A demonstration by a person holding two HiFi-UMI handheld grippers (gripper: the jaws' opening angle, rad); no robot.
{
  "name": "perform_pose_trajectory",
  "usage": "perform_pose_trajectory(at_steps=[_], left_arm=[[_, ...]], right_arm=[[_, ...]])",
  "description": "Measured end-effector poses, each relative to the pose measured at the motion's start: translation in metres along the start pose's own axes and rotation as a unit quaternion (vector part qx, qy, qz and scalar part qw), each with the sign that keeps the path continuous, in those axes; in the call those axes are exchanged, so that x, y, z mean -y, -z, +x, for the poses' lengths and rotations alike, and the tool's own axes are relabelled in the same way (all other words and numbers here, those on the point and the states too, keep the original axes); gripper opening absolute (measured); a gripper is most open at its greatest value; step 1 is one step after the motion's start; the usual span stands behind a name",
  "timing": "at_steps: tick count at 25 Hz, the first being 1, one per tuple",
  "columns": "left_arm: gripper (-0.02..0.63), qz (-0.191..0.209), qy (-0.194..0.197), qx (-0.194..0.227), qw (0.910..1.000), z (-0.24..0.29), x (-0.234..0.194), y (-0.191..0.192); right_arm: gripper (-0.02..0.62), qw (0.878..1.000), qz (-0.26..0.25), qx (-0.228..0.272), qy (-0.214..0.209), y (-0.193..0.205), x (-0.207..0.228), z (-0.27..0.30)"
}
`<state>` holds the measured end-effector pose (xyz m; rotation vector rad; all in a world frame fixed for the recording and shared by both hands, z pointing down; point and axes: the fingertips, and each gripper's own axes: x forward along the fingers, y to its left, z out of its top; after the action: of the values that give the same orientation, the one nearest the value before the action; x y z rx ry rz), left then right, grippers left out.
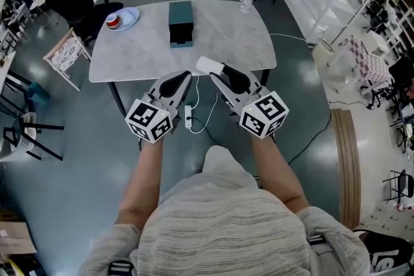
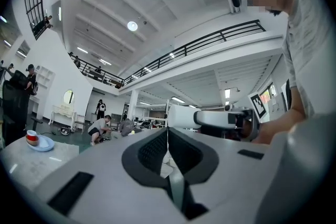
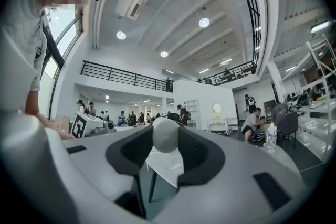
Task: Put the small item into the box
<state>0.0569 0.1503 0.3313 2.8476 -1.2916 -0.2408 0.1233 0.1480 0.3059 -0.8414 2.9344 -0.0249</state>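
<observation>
Gripper on right [image 3: 166, 142] clamps smooth rounded item [image 3: 166, 132]

The head camera looks steeply down from above the person's arms onto the pale grey stone-patterned tabletop [image 1: 213, 35], with both tongs just off its near edge. The camera on the left tongs [image 1: 186, 76] sits low behind its jaws, tilted up towards the ceiling, and catches the tabletop's far left corner. The camera on the right tongs [image 1: 215, 72] sits likewise, close behind a small white rounded item [image 3: 166, 135]. Each catches the other tongs, and all three views share the tabletop.
</observation>
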Motion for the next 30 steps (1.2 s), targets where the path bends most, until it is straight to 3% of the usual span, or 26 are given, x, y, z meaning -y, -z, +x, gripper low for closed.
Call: perform_pose_trajectory(at_steps=[11,30], left_arm=[[0.021,-0.007,-0.018,0.002,0.9998,0.02,-0.06,0.009],[0.021,-0.002,-0.035,-0.001,0.9994,0.146,-0.237,0.017]], right_arm=[[0.166,1.0,0.012,-0.016,-0.02,0.018,0.034,0.055],[0.166,0.997,0.046,-0.028,-0.056,0.038,0.185,0.222]])
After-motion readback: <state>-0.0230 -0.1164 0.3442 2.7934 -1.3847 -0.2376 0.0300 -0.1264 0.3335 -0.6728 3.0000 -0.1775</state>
